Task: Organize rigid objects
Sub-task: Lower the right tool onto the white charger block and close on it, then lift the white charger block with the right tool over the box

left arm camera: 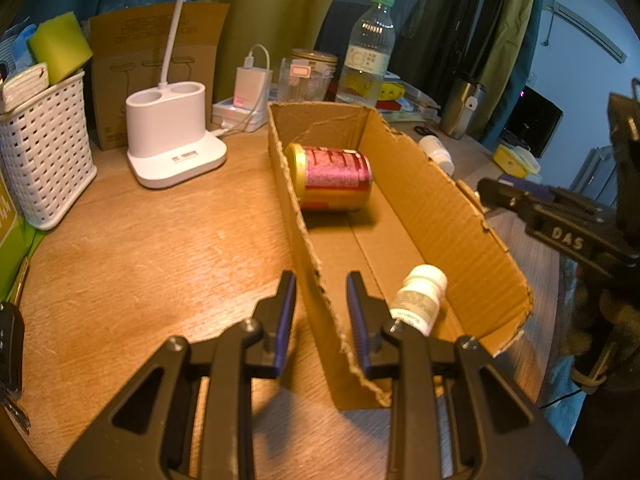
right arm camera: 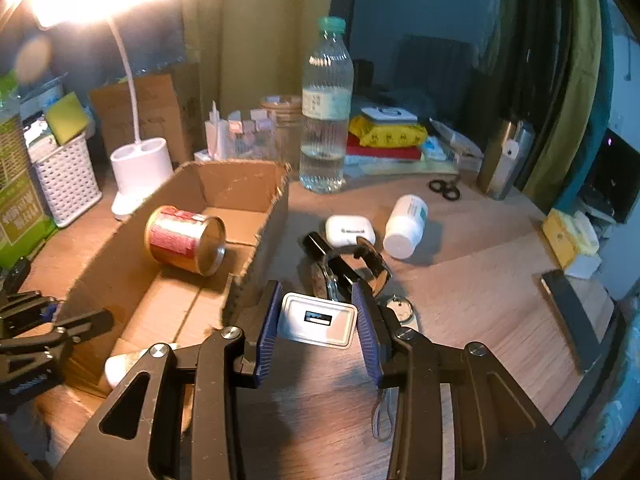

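Charger (right arm camera: 318, 320) — a small white plug block with one port on its face — is clamped between the blue pads of the right gripper (right arm camera: 319, 322), just beside the torn right wall of the cardboard box (right arm camera: 120, 256). Whether it is clear of the wooden desk (right arm camera: 480, 280) cannot be told, since its underside is hidden by the pads. A watch (right arm camera: 352, 260) and a key ring (right arm camera: 398, 306) behind it are partly covered. In the box a red and gold can (left arm camera: 332, 178) is laid on its side at the far end, and a white pill bottle (left arm camera: 418, 298) is tipped over at the near end, its base hidden behind a finger. The box's near left wall is pinched by the left gripper (left arm camera: 321, 312), the ragged edge caught between the pads. Bare floor is left in the box between can and bottle. On the desk to the right, an earbud case (right arm camera: 350, 230) and a second white bottle (right arm camera: 406, 224) are seen, near each other. The desk's right edge is cut off by the lens rim — details there are blurred.
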The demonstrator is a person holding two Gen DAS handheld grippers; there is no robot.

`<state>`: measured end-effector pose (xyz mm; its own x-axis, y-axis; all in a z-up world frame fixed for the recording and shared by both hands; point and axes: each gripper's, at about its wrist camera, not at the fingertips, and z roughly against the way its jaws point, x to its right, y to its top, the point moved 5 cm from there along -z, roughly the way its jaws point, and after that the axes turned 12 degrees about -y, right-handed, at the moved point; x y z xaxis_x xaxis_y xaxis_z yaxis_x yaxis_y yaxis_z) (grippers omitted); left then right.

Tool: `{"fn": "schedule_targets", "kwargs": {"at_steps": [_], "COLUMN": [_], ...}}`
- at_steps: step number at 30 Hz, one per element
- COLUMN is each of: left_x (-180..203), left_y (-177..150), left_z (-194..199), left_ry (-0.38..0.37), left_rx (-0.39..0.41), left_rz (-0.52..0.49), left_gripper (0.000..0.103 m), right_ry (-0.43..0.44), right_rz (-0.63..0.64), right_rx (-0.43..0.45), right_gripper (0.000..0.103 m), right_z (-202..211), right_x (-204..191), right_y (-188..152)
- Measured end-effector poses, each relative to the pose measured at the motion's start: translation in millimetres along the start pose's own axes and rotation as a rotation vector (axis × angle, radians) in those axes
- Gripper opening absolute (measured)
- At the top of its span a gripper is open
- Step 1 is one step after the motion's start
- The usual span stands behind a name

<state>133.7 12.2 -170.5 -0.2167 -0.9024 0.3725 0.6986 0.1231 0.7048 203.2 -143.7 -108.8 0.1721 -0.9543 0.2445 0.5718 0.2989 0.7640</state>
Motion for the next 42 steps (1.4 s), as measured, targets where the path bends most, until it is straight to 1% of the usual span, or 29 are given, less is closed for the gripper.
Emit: {"fn": "schedule_targets", "kwargs": {"at_steps": [6,12,25,32,37,42], "left_x": [0,0,0,-1,0,0], "left_y": [0,0,0,0,0,0], "left_z": [0,0,0,0,0,0], "left_ry": [0.0,0.0,0.0,0.0,0.0,0.0], "left_rx": [0.0,0.0,0.0,0.0,0.0,0.0], "left_rz": [0.0,-0.001,0.0,-0.001,0.0,-0.001], "left_gripper": [0.027,0.027,0.027,0.027,0.027,0.027], "right_ry": [-0.001,0.0,0.057,0.108,0.159,0.183], "right_rz": [0.013,0.03,0.068,0.087,0.109,0.111], "right_rx": [0.051,0.077,0.168,0.157,0.127,0.087], "right_gripper": [0.038,0.038,0.038,0.038,0.038,0.038], "right_z": [24,37,81,76,65,48], "right_x": [-4,-11,-33,-53,-76,-89], "right_y": [12,22,41,39,33,28]}}
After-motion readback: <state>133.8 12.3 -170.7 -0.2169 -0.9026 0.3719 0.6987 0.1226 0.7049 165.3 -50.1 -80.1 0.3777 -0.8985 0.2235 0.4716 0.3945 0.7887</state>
